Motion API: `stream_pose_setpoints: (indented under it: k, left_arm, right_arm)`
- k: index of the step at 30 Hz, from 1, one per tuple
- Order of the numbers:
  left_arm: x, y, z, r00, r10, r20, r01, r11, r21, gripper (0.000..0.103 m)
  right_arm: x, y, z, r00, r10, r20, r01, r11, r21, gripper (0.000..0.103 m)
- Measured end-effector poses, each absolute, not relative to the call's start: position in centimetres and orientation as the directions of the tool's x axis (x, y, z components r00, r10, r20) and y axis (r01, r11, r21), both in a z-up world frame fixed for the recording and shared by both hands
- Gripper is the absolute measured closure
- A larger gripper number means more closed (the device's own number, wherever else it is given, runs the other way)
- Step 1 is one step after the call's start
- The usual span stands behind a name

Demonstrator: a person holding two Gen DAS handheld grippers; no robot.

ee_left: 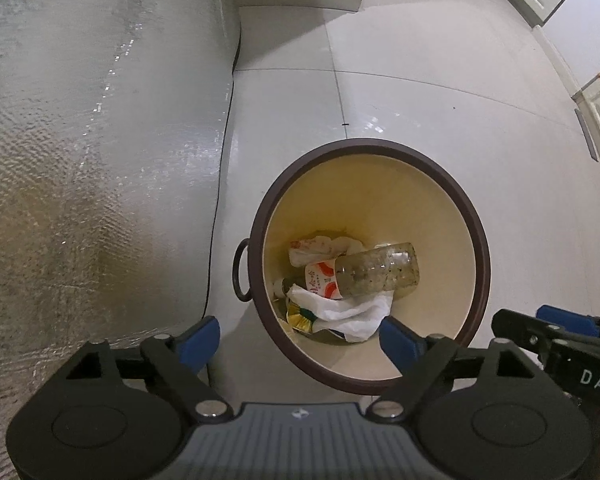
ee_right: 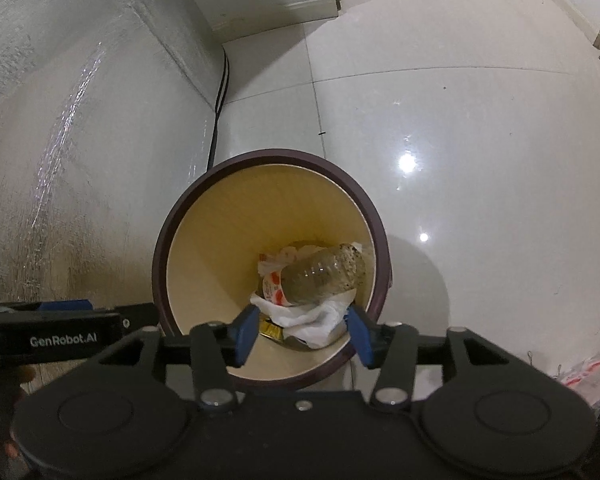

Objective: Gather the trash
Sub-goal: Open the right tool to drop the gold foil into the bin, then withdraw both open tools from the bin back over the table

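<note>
Bin: a round trash bin (ee_left: pixel 476 216) with a dark brown rim and cream inside stands on the pale tiled floor (ee_left: pixel 440 80), just beside a silvery foil-covered surface (ee_left: pixel 80 140) on its left.
Trash: a clear plastic bottle (ee_left: pixel 374 270) with a red and white label lies on its side at the bottom of the bin, on top of crumpled white paper (ee_left: pixel 354 314) and a bit of yellow and green wrapper (ee_left: pixel 298 314).
Left hand-held gripper (ee_left: pixel 300 338): jaws spread wide with nothing between them, held above the near left edge of the bin.
Right hand-held gripper (ee_right: pixel 304 328): jaws apart and empty too, hanging right over the bin mouth, the blue fingers (ee_right: pixel 246 332) framing the white paper below.
More trash: a red and white scrap (ee_right: pixel 588 368) shows at the lower right edge of the right wrist view, on the floor and well apart from the bin; it is too blurred to name.
Step in hand: most likely a drop has just ended and the next piece must be fetched.
How to do it well: lift both hand-held grippers straight up before turning, so no finger catches the rim and tips the light bin.
Next grasp: come down on the scrap from above and pinch a raised fold, since flat wrappers slip on glossy tile.
Risk: the ring handle (ee_left: pixel 240 272) on the bin's left side could snag the left fingers.
</note>
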State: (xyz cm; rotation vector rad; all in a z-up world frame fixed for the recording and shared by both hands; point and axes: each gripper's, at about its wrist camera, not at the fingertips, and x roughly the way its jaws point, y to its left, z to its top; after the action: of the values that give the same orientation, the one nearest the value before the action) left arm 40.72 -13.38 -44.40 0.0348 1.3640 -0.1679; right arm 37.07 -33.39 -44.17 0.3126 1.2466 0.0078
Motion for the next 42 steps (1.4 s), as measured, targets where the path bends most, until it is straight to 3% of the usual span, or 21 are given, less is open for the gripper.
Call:
stream_pose_setpoints:
  k: [5, 10, 16, 27, 42]
  left_arm:
    - [40.1, -13.1, -43.7, 0.197, -0.088, -0.976, 0.122, 0.99, -0.065, 0.013]
    - [39.2, -12.6, -42.8, 0.223, -0.068, -0.972, 0.113, 0.993, -0.043, 0.001]
    - [38.0, -12.4, -41.9, 0.236, -0.043, -0.971, 0.124, 0.992, -0.014, 0.0]
    - [35.7, -12.1, -38.1, 0.312, -0.048, -0.949, 0.119, 0.993, -0.011, 0.0]
    - [28.9, -12.3, -30.6, 0.425, -0.086, -0.901, 0.167, 0.986, -0.015, 0.0]
  right_arm:
    - [36.3, -33.6, -43.5, 0.342, 0.158, -0.926, 0.155, 0.963, 0.222, 0.039]
    - [35.5, -33.8, -42.9, 0.353, 0.142, -0.925, 0.154, 0.966, 0.207, 0.023]
    - [34.4, -34.5, -42.3, 0.364, 0.119, -0.924, 0.174, 0.966, 0.193, 0.007]
    - [32.2, -35.5, -41.1, 0.352, 0.052, -0.934, 0.198, 0.972, 0.129, 0.002]
    - [25.7, -36.2, -32.6, 0.49, -0.002, -0.872, 0.193, 0.975, 0.107, 0.002]
